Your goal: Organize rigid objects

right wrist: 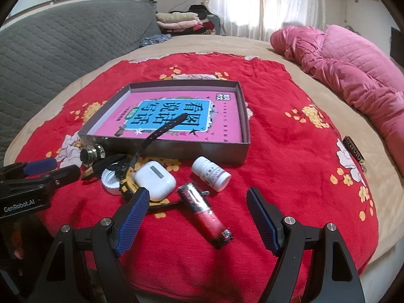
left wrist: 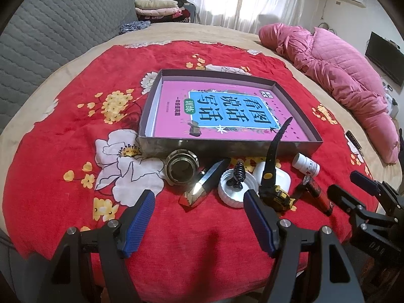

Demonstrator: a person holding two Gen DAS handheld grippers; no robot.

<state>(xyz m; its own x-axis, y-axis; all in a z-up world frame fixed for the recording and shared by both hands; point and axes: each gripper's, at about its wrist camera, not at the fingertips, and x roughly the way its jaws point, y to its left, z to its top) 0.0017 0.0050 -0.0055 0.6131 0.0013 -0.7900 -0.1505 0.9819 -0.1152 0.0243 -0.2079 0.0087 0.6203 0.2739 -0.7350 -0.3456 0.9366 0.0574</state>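
Observation:
A shallow grey box (left wrist: 227, 149) (right wrist: 176, 151) holding a pink book (left wrist: 227, 106) (right wrist: 176, 111) lies on the red floral blanket. In front of it sit a round glass jar (left wrist: 182, 170) (right wrist: 91, 154), a silver-red wrapped block (left wrist: 205, 185), a white lid (left wrist: 233, 193) (right wrist: 111, 179) with a black hair clip (left wrist: 237, 174), a yellow-black tape measure (left wrist: 275, 197) with its black strap (right wrist: 161, 131) raised, a white earbud case (right wrist: 155, 180), a white pill bottle (left wrist: 306, 164) (right wrist: 211, 173) and a red tube (right wrist: 204, 214) (left wrist: 315, 195). My left gripper (left wrist: 199, 223) is open just short of the block. My right gripper (right wrist: 198, 221) is open around the red tube.
A rolled pink quilt (left wrist: 341, 75) (right wrist: 353, 70) lies along the right of the bed. A grey quilted headboard (left wrist: 50, 38) stands at the left. Folded clothes (right wrist: 179, 21) sit at the back. A dark label (right wrist: 353, 150) lies at the blanket's right edge.

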